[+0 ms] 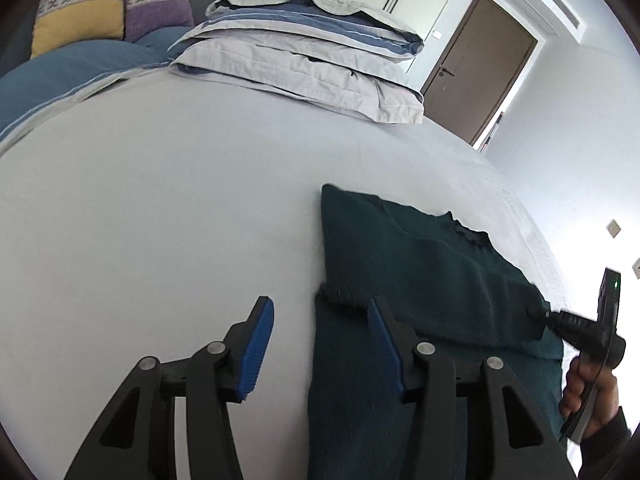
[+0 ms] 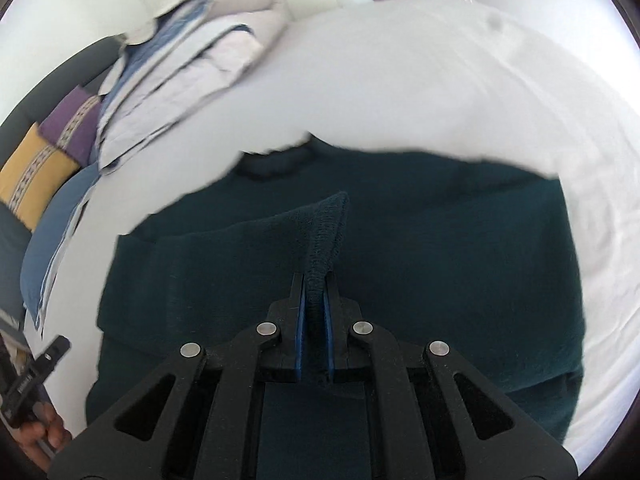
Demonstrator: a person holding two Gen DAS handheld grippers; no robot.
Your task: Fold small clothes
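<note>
Dark teal knit, a small sweater [image 2: 400,264], is lying flat on the pale bed sheet [image 1: 160,208], partly folded, near the bed's right edge. The right tool [image 2: 316,312] is pinching a ribbed edge of it, pads pressed together on the fabric. The left tool [image 1: 320,344] is hanging spread with nothing between its pads, one finger over the sweater's left border. Pulling with only one corner held could be dragging the fold crooked, or the thin pinch could be slipping free. Both tools are pointing steeply downward, a hand [image 1: 588,392] gripping the right tool's handle.
</note>
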